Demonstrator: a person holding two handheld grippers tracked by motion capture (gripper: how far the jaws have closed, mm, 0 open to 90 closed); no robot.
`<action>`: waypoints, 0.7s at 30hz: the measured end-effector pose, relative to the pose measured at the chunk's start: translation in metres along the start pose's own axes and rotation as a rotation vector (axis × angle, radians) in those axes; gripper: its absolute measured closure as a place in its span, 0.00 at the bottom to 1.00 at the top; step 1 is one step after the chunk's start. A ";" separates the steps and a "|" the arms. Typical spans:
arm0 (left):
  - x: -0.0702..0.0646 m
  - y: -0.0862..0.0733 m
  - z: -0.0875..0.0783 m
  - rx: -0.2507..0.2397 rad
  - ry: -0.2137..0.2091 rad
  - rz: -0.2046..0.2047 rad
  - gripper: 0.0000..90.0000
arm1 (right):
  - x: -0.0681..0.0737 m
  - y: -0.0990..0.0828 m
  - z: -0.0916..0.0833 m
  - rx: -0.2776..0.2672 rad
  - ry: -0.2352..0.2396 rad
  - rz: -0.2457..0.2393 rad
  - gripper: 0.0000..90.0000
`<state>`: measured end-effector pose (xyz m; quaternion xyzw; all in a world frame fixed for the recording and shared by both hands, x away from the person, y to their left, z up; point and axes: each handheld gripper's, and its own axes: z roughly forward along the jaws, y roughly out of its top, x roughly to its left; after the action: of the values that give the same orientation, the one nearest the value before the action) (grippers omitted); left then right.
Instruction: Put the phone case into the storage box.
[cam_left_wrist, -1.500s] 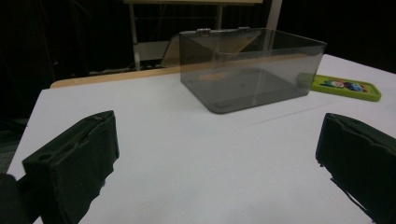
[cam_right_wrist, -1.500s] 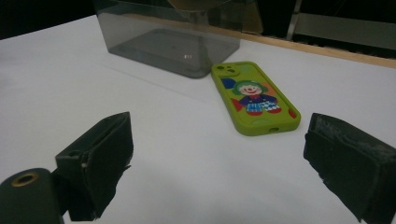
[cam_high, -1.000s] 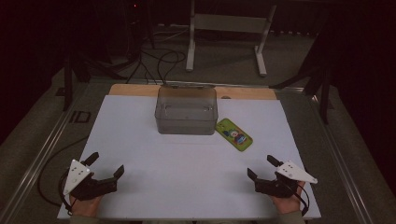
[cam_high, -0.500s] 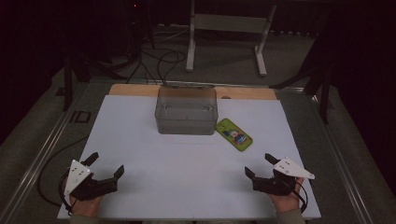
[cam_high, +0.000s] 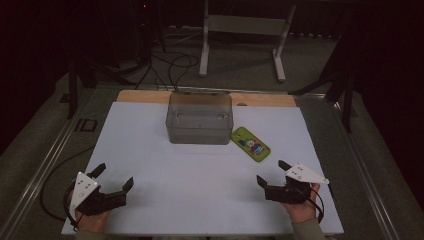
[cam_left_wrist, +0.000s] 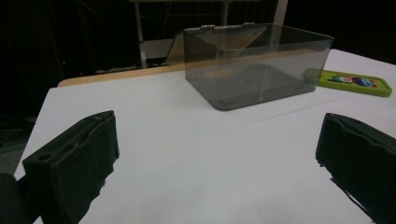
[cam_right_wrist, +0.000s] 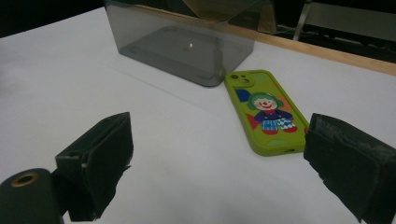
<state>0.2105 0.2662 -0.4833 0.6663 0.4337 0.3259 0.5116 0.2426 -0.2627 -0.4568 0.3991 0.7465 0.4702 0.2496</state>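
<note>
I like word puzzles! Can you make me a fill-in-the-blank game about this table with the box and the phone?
1. The phone has a case coloured ____.
2. The picture on the case shows a ____.
3. The clear box holds nothing, so it is ____.
4. The left gripper and the right gripper both have their jaws ____.

Missing words: green, clown, empty, open

The right tongs (cam_right_wrist: 219, 172) stood wide apart over the white surface (cam_right_wrist: 70, 79). Ahead, nearer their right jaw, a green phone case (cam_right_wrist: 267, 112) lay flat. Beyond it, to the left, sat a smoky clear box (cam_right_wrist: 187, 37).
</note>
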 end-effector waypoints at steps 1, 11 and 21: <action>0.000 0.000 0.000 0.000 0.001 0.000 0.00 | 0.000 0.001 0.000 0.004 -0.002 -0.004 0.09; 0.000 -0.001 0.001 0.003 0.003 0.001 0.00 | -0.001 0.012 0.005 0.032 -0.009 -0.010 0.09; -0.001 -0.001 0.001 0.007 0.000 0.008 0.00 | 0.000 0.021 0.010 0.039 -0.011 -0.021 0.09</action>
<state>0.2111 0.2647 -0.4845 0.6698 0.4320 0.3265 0.5081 0.2576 -0.2525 -0.4423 0.3985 0.7584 0.4507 0.2508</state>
